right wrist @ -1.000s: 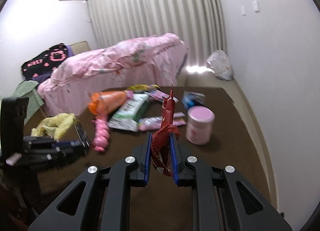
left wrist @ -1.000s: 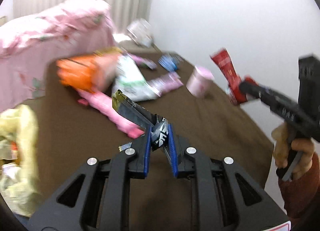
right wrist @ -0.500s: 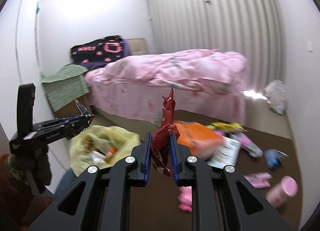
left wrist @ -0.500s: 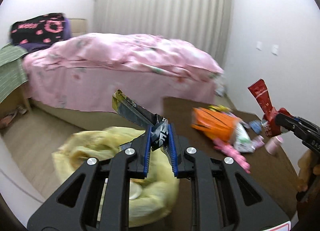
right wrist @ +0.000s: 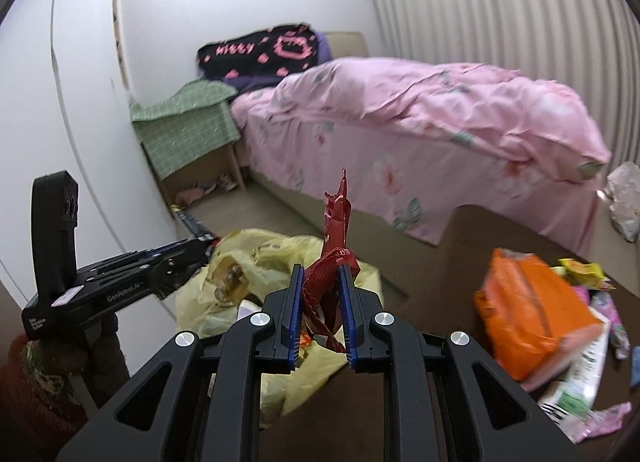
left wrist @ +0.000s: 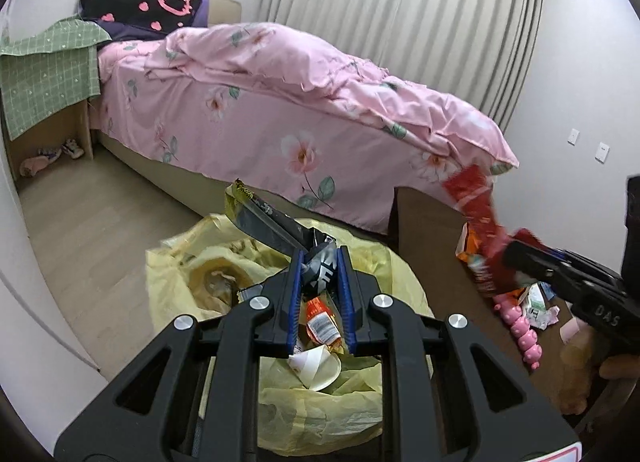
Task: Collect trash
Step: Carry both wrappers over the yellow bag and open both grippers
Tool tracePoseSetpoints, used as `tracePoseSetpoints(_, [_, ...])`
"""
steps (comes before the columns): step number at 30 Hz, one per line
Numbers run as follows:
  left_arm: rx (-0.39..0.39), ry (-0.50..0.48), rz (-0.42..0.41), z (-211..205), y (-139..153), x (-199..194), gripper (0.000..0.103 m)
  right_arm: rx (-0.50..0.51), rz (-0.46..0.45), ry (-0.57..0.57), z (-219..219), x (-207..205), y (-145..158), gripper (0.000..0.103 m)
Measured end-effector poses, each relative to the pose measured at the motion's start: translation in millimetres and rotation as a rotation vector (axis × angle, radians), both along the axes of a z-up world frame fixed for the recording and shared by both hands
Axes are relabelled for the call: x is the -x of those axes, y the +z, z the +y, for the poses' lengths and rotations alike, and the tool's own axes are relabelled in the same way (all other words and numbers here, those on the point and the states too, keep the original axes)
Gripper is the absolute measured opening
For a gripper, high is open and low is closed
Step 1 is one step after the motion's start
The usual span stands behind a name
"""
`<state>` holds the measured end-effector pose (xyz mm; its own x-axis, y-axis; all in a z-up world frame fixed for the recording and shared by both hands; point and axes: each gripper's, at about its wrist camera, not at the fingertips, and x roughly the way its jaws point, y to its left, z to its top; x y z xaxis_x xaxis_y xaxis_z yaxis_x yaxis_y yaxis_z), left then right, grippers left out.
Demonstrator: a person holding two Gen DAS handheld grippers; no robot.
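Observation:
My left gripper (left wrist: 319, 258) is shut on a dark grey wrapper (left wrist: 264, 217) with a yellow end, and holds it right above the open yellow trash bag (left wrist: 320, 410). The bag holds several scraps, among them a small orange packet (left wrist: 320, 322) and a white paper piece (left wrist: 316, 366). In the right wrist view my right gripper (right wrist: 323, 274) is shut on a crumpled red wrapper (right wrist: 335, 221) that stands upright, close to the yellow trash bag (right wrist: 256, 258). The left gripper (right wrist: 200, 248) shows at the left of that view, the right gripper (left wrist: 516, 258) at the right of the left wrist view.
A brown mat (right wrist: 436, 262) carries more trash: an orange packet (right wrist: 532, 310), a white-green pouch (right wrist: 580, 382), pink wrappers (left wrist: 520, 326). A bed with a pink floral cover (left wrist: 280, 101) stands behind, a green-covered side table (left wrist: 44, 73) to its left. Wooden floor (left wrist: 100, 229) lies left of the bag.
Both grippers have swung left from over the littered mat to the yellow bag, each still gripping its wrapper. The bag now fills the middle of the left wrist view.

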<state>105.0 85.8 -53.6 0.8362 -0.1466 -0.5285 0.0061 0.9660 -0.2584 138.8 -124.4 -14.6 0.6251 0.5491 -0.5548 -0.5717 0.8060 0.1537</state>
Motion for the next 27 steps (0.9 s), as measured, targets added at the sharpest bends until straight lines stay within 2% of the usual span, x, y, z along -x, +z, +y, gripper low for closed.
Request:
tracePoseSetpoints(5, [0.019,-0.03,0.04,-6.7,-22.6,-8.2,0.016,0.036,0.053,0.018,15.1,-16.6,-25.9,0.017])
tracePoseSetpoints(11, [0.037,-0.016,0.062,-1.1,-27.2,-16.8,0.016,0.03,0.113,0.039,21.8,-33.4,-46.8,0.017])
tracePoseSetpoints(14, [0.025,-0.009,0.071,-2.1,-27.3,-21.4,0.016,0.027,0.124,0.047,23.9,-36.8,-51.7,0.017])
tracePoseSetpoints(24, [0.052,-0.008,0.095,0.7,-29.7,-24.5,0.016,0.018,0.131,0.08,31.5,-43.5,-53.4,0.017])
tracePoseSetpoints(27, [0.064,-0.009,0.096,1.8,-27.8,-24.1,0.03,0.021,0.13,0.081,33.7,-43.4,-53.8,0.018])
